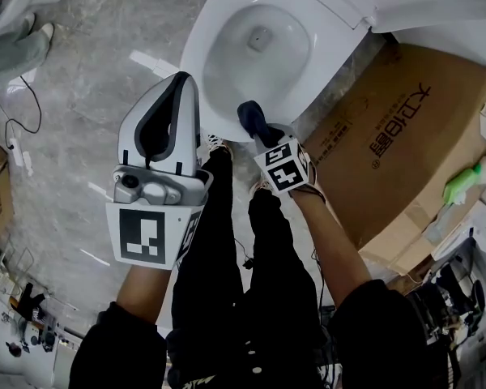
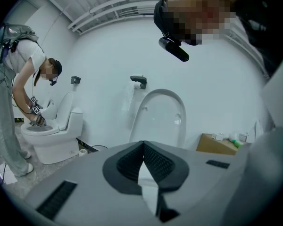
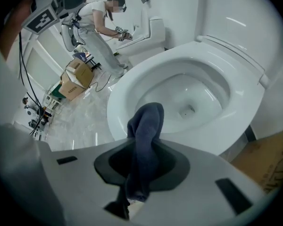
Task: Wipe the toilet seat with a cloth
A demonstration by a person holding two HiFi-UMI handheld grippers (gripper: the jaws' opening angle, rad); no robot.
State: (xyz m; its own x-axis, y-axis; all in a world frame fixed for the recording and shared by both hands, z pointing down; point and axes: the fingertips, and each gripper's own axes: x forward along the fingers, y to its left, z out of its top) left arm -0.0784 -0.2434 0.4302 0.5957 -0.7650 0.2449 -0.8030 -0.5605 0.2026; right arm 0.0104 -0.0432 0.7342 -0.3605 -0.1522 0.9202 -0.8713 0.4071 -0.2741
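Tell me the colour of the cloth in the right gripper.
The fabric cloth is dark navy blue, clearest in the right gripper view.

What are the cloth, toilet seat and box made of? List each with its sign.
The cloth: soft dark blue fabric, matte; it folds and droops. The toilet seat: hard glossy white, plastic or ceramic, unclear; sharp highlights. The box: brown cardboard, matte, printed, creased.
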